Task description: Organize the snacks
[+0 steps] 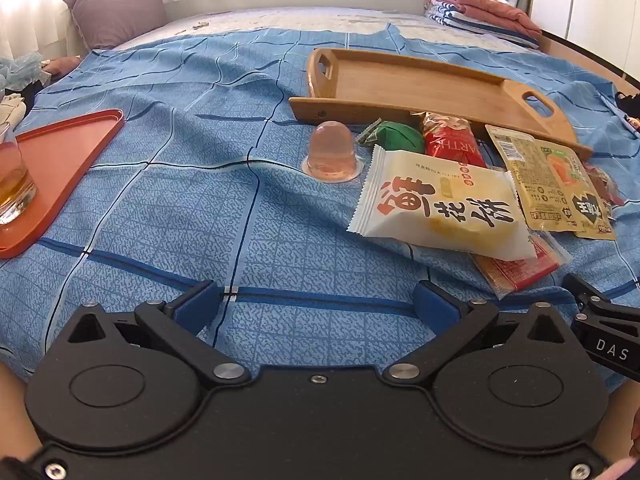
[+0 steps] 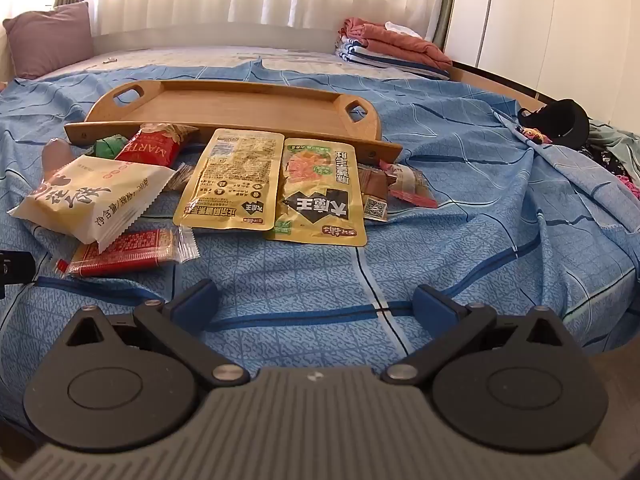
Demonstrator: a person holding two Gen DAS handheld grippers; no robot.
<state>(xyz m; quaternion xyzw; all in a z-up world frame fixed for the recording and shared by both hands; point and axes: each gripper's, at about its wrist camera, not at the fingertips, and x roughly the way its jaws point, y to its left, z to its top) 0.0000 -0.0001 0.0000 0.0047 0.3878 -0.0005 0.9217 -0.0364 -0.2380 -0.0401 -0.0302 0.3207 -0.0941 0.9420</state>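
Here: both grippers (image 1: pixel 318 304) (image 2: pixel 316 302) wide open, empty; crinkly snack packets (image 2: pixel 228 184) beside wooden tray (image 2: pixel 248 110); domed cup (image 1: pixel 331 152), probably jelly.

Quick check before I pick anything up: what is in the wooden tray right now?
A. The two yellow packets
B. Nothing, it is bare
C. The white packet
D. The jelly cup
B: the wooden tray shows only bare wood inside, while the jelly cup, the white packet and the yellow packets all lie on the blue sheet in front of it.
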